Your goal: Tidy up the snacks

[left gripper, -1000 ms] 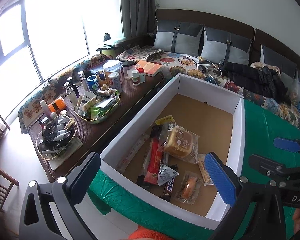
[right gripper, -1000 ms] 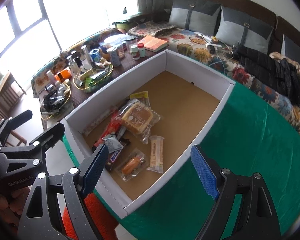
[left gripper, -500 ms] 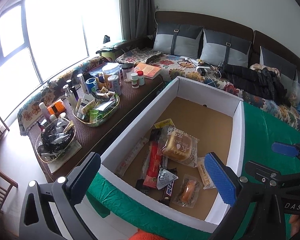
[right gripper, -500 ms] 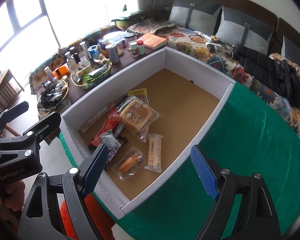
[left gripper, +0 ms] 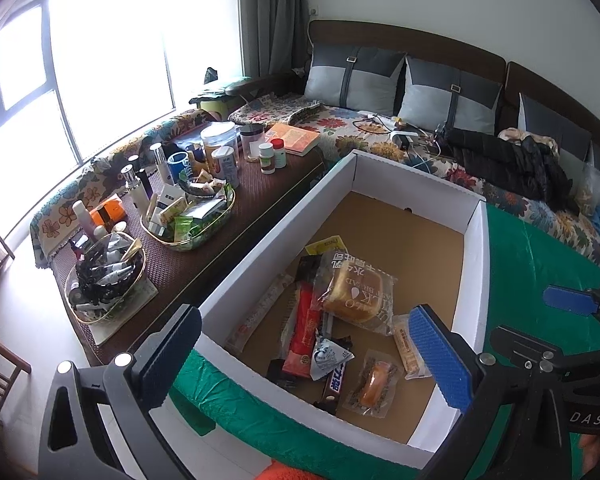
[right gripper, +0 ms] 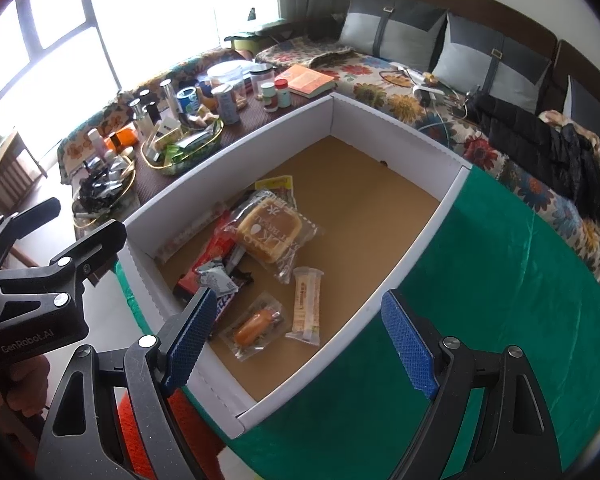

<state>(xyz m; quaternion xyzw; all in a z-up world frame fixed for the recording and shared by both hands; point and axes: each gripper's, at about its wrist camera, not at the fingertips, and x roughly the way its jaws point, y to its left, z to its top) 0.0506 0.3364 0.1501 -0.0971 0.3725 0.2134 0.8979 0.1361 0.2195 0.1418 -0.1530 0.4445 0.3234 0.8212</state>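
**Snacks heaped at one end of the box, both grippers poised above**

The snacks lie in a loose pile inside the white cardboard box, crowded toward its near-left end, at about 7 o'clock on the brown floor in the right wrist view. The far half of the floor is bare. A bread packet tops the heap, overlapping a red wrapper and a small silver pouch. At 6 o'clock from the bread lie a sausage pack and a pale wafer bar, side by side and apart from the heap. A dark chocolate bar pokes out near the front wall.

Such a pile fits either items dropped in and awaiting sorting, or a gathering into the box that is as tidy as it will get; the pictures do not settle which.

The left gripper hangs over the box's near-left corner, fingers spread wide and empty, angled down at the heap. The right gripper hovers above the near wall, fingers likewise spread with nothing between them, framing the sausage pack and wafer bar. Both sit high, probably to keep the whole box in sight.
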